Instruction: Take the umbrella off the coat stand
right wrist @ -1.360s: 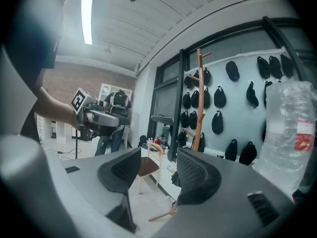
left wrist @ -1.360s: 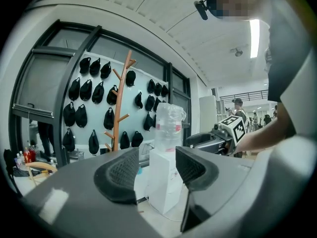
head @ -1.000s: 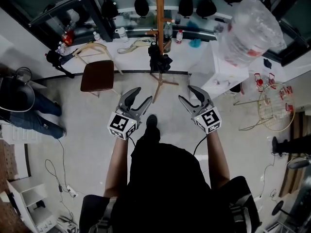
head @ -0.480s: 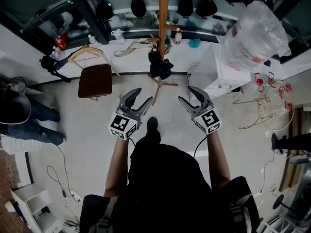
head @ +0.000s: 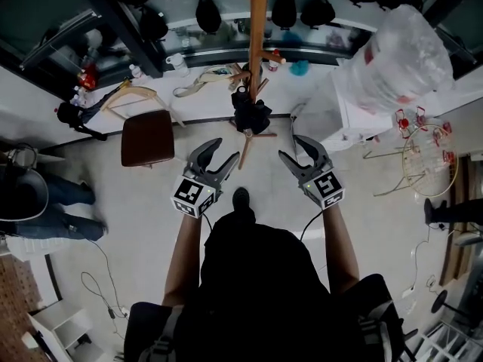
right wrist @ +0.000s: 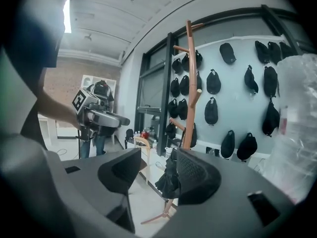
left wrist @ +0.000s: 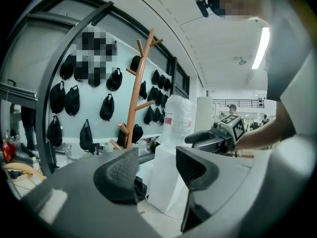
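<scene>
While the person stood facing the wall, the left gripper [head: 226, 149] and the right gripper [head: 289, 145] were held side by side in front of the body, both pointing towards the wooden coat stand [head: 257, 36]. Each gripper had its jaws apart with nothing between the pads; the left gripper view showed only the room through the gap, and the right gripper view showed the same, with the stand far beyond.

The black umbrella [head: 249, 115] hung folded low on the coat stand, close against the pole and just above the stand's splayed feet [head: 255, 133]. In the right gripper view the umbrella [right wrist: 170, 178] appeared as a dark bundle partly behind the right-hand jaw, still on the stand and apart from both grippers.

A brown chair [head: 147, 136] stood on the floor to the left of the stand, beside a long white table [head: 204, 100] running along the wall, which carried a wooden hanger [head: 130, 95] and some bottles. Black caps [head: 284, 7] hung in rows on the wall above. To the right of the stand stood a white cabinet [head: 355, 115] with a big clear plastic bag [head: 396, 51] on top, and a wire basket [head: 426, 161] lay further right. Another person's legs [head: 53, 202] showed at the left edge.
</scene>
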